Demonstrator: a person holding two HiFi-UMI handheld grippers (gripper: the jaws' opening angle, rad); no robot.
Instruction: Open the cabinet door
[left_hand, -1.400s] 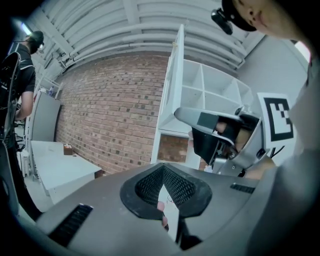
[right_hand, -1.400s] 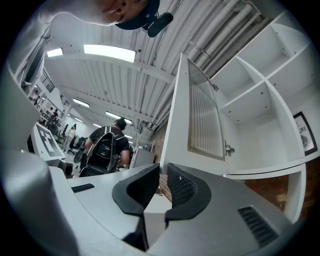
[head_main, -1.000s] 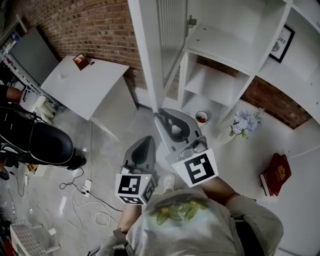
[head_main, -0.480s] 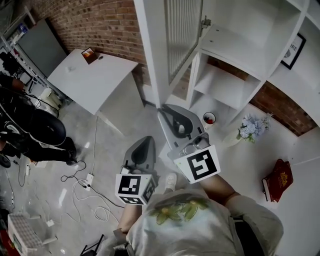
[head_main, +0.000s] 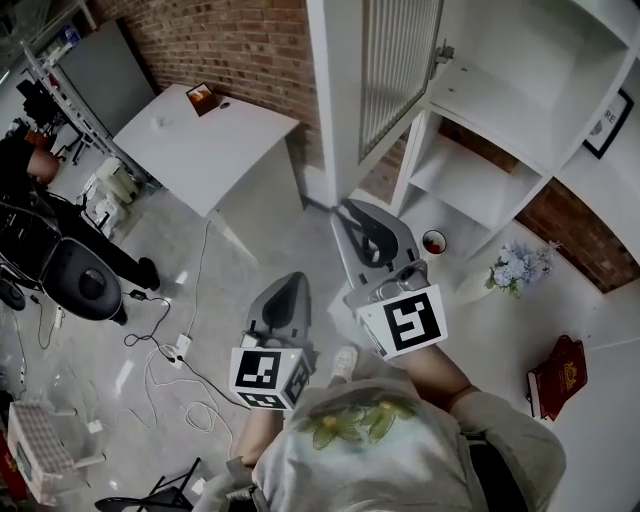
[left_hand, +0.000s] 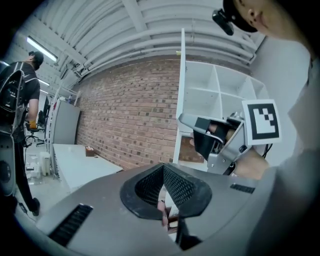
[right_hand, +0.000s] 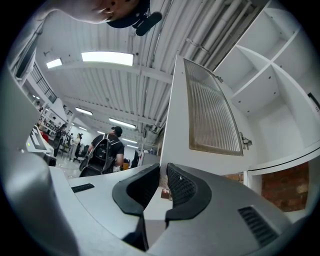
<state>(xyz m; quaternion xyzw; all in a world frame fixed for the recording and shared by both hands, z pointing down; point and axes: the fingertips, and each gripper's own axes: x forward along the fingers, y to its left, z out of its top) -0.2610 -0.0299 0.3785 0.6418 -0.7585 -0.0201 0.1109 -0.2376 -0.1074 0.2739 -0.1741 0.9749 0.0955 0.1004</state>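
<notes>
Cabinet door (head_main: 400, 70) stands swung wide off the cabinet's (head_main: 500, 90) left edge, its shelves bare to view, as the task asks. Right gripper (head_main: 358, 212) hovers just below the door's lower edge, jaws a slit apart, grasping nothing. Left gripper (head_main: 293, 278) hangs lower, well short of the door, jaws clenched and empty. Any further swing would likely need only a light push at that edge.

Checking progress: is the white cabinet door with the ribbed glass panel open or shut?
Open. The white ribbed-glass cabinet door stands swung out from the white cabinet, whose inner shelves are exposed beside it.
</notes>
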